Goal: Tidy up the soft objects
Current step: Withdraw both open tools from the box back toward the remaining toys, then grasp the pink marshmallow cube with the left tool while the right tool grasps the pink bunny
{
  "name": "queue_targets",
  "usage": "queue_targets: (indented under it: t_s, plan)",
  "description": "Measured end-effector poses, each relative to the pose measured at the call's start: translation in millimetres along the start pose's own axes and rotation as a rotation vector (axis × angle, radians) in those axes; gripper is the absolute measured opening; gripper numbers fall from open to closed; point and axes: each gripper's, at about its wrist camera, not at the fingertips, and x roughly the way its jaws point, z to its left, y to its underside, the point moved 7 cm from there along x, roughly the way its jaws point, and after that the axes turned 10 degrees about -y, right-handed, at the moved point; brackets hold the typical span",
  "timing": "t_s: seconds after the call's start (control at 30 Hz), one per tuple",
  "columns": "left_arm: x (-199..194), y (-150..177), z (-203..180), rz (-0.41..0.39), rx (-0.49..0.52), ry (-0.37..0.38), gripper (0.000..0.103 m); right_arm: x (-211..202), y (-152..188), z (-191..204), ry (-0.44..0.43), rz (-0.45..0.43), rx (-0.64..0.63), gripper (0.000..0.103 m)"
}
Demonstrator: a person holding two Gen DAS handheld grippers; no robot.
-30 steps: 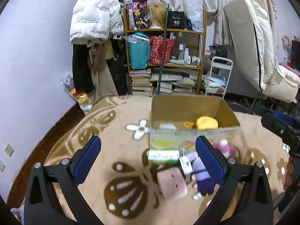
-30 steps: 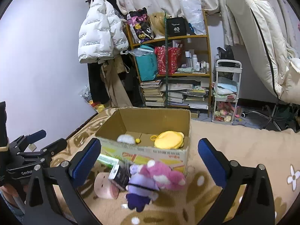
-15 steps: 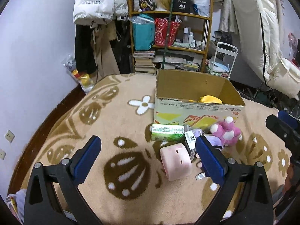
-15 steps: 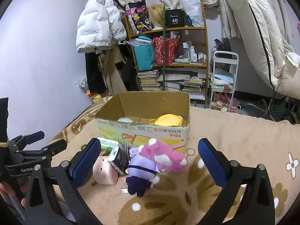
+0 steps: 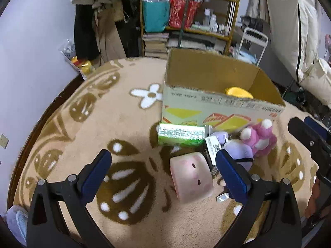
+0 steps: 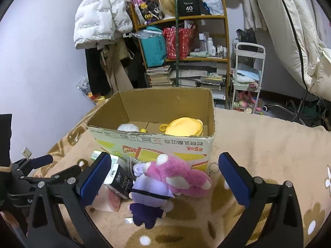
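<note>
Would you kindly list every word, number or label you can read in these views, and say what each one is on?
"40": black box on the top shelf; the small line above it is too small to read.
"Ge...": body of the left gripper, rest cut off.
Red characters on the cardboard box: upside down, not legible to me.
White puffer jacket: repeated print, too small.
Green pack and black tagged item: blurred.

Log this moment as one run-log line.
left gripper: open, empty, over rug | right gripper: open, empty, over pink plush | box: holds yellow plush | pink cube: on rug
</note>
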Motion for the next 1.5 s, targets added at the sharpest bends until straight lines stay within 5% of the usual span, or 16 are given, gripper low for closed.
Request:
queue_targets:
  t_s: [0.53, 0.8, 0.9, 1.13, 1.5]
  plan:
    - [54.3, 33.9, -39.0, 0.220, 0.138, 0.029, 0.100, 54.6, 17.5, -19.7, 0.016, 0.145, 0.050, 0.103]
    - [71.2, 40.4, -41.7, 0.272, 0.132, 0.033, 0.099, 67.8, 27.0, -30.9, 0.005, 0.210, 0.107, 0.067]
    - [74.6, 41.8, -42.2, 0.289, 0.114, 0.067, 0.084, 68.4, 26.8, -31.0, -0.011, 0.215, 0.112, 0.048]
    - [78.4, 48.0, -46.4, 0.316, 0.107, 0.137, 0.050, 67.0, 25.8, -26.0, 0.008, 0.221, 0.076, 0.038]
    - [40.2, 45.6, -34.6, 0.213, 0.088, 0.088, 0.041, 36.6, 14.9, -20.7, -0.003, 0.155, 0.082, 0.024]
